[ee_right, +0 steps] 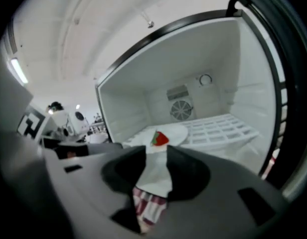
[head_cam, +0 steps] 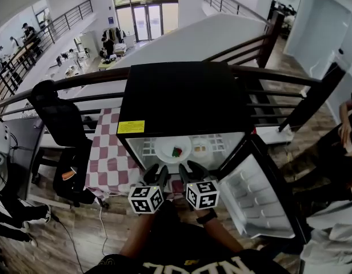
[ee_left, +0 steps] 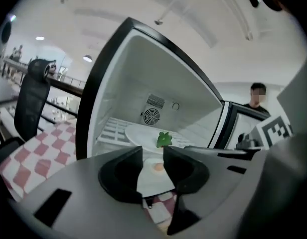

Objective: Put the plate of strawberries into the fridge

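Note:
A black mini fridge (head_cam: 176, 96) stands open on a table, its door (head_cam: 259, 196) swung out to the right. Inside, a white plate (head_cam: 166, 150) rests on the wire shelf with a red strawberry (head_cam: 176, 152) on it. My left gripper (head_cam: 156, 171) and right gripper (head_cam: 193, 169) hover side by side just in front of the opening, both open with nothing between the jaws. The left gripper view shows the plate (ee_left: 141, 132) and the strawberry's green leaves (ee_left: 164, 139) beyond the left gripper (ee_left: 153, 156). In the right gripper view, plate (ee_right: 174, 132) and strawberry (ee_right: 160, 139) lie past the right gripper (ee_right: 156, 157).
A red-and-white checked cloth (head_cam: 107, 158) covers the table under the fridge. A black office chair (head_cam: 62, 124) stands at the left and a dark railing (head_cam: 267, 73) runs behind. A small pale orange item (head_cam: 199, 149) lies in the fridge right of the plate. People stand at the right (head_cam: 344, 130).

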Action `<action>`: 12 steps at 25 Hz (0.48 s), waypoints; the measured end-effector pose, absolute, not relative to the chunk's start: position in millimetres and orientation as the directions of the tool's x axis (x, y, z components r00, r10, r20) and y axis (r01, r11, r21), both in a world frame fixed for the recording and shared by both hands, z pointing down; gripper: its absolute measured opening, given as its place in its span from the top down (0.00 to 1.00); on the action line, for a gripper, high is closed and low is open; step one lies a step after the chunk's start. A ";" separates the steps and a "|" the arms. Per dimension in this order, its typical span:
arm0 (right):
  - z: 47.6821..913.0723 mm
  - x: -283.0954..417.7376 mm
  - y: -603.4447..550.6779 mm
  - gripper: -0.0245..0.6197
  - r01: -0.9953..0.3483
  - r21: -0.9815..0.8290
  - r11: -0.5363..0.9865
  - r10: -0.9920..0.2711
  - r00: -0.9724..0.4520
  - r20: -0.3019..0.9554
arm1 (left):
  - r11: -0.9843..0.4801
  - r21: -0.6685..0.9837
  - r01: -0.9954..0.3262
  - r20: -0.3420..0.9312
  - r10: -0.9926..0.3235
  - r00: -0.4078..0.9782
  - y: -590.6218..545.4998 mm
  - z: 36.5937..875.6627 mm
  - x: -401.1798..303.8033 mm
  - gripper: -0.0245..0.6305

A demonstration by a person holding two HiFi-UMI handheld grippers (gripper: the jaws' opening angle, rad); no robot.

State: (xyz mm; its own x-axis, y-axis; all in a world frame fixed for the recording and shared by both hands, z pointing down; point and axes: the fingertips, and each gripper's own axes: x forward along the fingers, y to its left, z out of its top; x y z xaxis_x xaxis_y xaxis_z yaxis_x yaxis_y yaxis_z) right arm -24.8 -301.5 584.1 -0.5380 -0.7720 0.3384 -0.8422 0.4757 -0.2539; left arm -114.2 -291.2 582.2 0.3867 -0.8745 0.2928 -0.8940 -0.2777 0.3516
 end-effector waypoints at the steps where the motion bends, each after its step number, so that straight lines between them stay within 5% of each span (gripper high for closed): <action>1: 585.8 -27.8 -302.4 0.77 -0.846 -0.230 0.482 -0.772 -0.534 0.345 | -0.291 0.272 -0.917 0.305 -0.878 0.369 -293.5 583.0 -112.7 0.78; 3: 589.2 -31.2 -305.6 0.89 -0.856 -0.175 0.486 -0.776 -0.515 0.365 | -0.309 0.160 -0.938 0.327 -0.880 0.346 -299.1 585.1 -108.9 0.89; 12: 594.6 -32.3 -330.0 0.91 -0.868 -0.149 0.475 -0.782 -0.493 0.382 | -0.313 0.175 -0.933 0.366 -0.859 0.357 -321.0 597.6 -106.8 0.93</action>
State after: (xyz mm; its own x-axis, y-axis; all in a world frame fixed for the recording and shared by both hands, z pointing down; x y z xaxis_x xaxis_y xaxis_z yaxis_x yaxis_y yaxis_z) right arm -32.3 -330.0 594.6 -0.4932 -0.7816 0.3820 -0.8675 0.4746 -0.1489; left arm -106.8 -321.0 597.6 0.3569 -0.8593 0.3663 -0.9334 -0.3130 0.1753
